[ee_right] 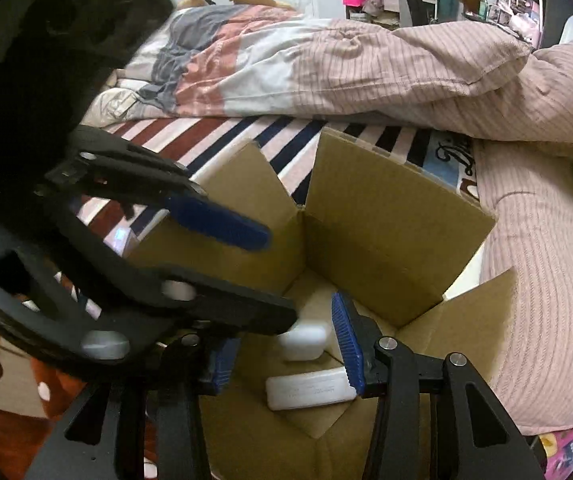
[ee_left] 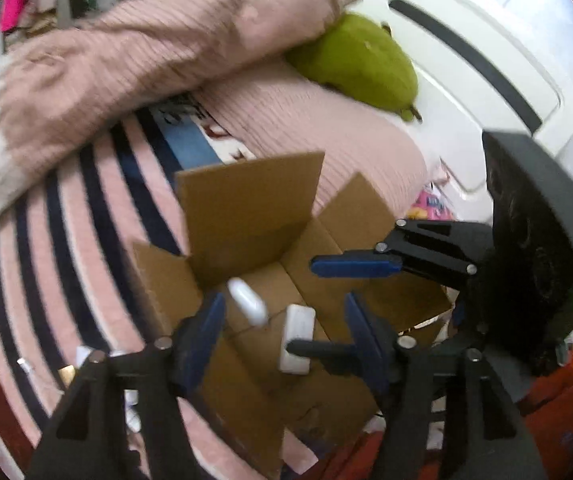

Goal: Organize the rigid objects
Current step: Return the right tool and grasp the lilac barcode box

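An open cardboard box [ee_left: 246,208] [ee_right: 390,216] sits on the striped bed, flaps raised. Inside lie a white rounded case [ee_left: 247,301] [ee_right: 302,340] and a white flat rectangular block [ee_left: 297,338] [ee_right: 310,391]. My left gripper [ee_left: 282,320] is open over the box, its blue pads either side of the two white items, holding nothing. It crosses the right wrist view from the left [ee_right: 278,280]. My right gripper [ee_right: 286,360] is open above the box, empty. It enters the left wrist view from the right [ee_left: 326,304].
A striped sheet [ee_left: 66,240] covers the bed. A pink ribbed duvet [ee_right: 406,76] is heaped behind the box. A green pear-shaped plush [ee_left: 358,60] lies by the white headboard [ee_left: 486,40]. Small white items [ee_left: 82,356] lie on the sheet left of the box.
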The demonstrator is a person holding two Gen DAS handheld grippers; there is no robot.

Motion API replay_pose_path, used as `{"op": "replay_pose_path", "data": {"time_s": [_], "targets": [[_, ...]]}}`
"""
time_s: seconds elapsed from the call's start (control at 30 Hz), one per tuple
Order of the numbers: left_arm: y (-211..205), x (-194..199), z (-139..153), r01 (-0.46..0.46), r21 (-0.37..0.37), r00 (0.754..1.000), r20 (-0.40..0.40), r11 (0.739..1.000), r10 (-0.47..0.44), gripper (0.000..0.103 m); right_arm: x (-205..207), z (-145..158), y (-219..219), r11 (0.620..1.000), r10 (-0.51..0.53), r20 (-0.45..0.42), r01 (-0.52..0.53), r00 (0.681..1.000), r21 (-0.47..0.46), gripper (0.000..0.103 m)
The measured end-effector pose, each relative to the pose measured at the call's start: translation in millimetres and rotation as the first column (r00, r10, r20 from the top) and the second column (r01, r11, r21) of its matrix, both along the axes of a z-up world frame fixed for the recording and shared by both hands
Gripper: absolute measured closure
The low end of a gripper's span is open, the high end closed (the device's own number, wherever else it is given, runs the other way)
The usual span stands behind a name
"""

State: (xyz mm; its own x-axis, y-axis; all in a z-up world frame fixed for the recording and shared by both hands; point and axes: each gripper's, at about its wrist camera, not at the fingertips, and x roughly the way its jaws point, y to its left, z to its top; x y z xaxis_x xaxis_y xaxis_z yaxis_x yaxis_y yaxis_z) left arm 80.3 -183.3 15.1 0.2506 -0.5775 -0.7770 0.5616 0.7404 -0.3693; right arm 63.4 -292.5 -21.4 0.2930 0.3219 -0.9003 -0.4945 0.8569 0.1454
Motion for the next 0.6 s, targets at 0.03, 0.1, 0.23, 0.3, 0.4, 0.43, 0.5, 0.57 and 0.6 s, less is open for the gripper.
{"op": "replay_pose_path", "data": {"time_s": [0.03,0.1,0.23,0.3,0.4,0.43,0.5,0.57,0.6], "targets": [[12,-5,8,-0.019,-0.003,1.0,0.017,1.0,0.019,0.042,-1,4,2,1.0,0.001,0.017,-0.001,1.0,0.008,0.048],[35,-14,23,-0.063,0.0,0.996,0.065,0.998,0.063,0.038,0,15,11,0.999,0.017,0.061,-0.019,0.998,0.034,0.036],[100,-43,44,-0.222,0.06,0.959,0.196,0.973,0.207,0.03,-11,40,53,0.99,0.102,0.164,-0.117,0.981,0.082,0.013],[135,-56,43,-0.305,0.08,0.933,0.226,0.949,0.281,0.028,-20,49,81,0.978,0.155,0.207,-0.18,0.966,0.106,0.009],[185,-72,29,-0.411,0.112,0.893,0.25,0.905,0.375,0.028,-29,49,133,0.954,0.235,0.223,-0.268,0.946,0.133,0.009],[202,-77,22,-0.44,0.114,0.881,0.248,0.891,0.403,0.028,-30,45,145,0.948,0.248,0.217,-0.283,0.944,0.148,0.009],[233,-88,3,-0.492,0.101,0.857,0.228,0.865,0.461,0.028,-35,32,174,0.932,0.284,0.169,-0.313,0.944,0.183,0.009],[257,-98,-18,-0.54,0.103,0.833,0.208,0.835,0.513,0.028,-38,12,200,0.92,0.317,0.116,-0.335,0.941,0.205,0.009],[264,-101,-28,-0.553,0.106,0.826,0.2,0.826,0.527,0.028,-40,1,209,0.918,0.311,0.096,-0.325,0.945,0.227,0.01]]}}
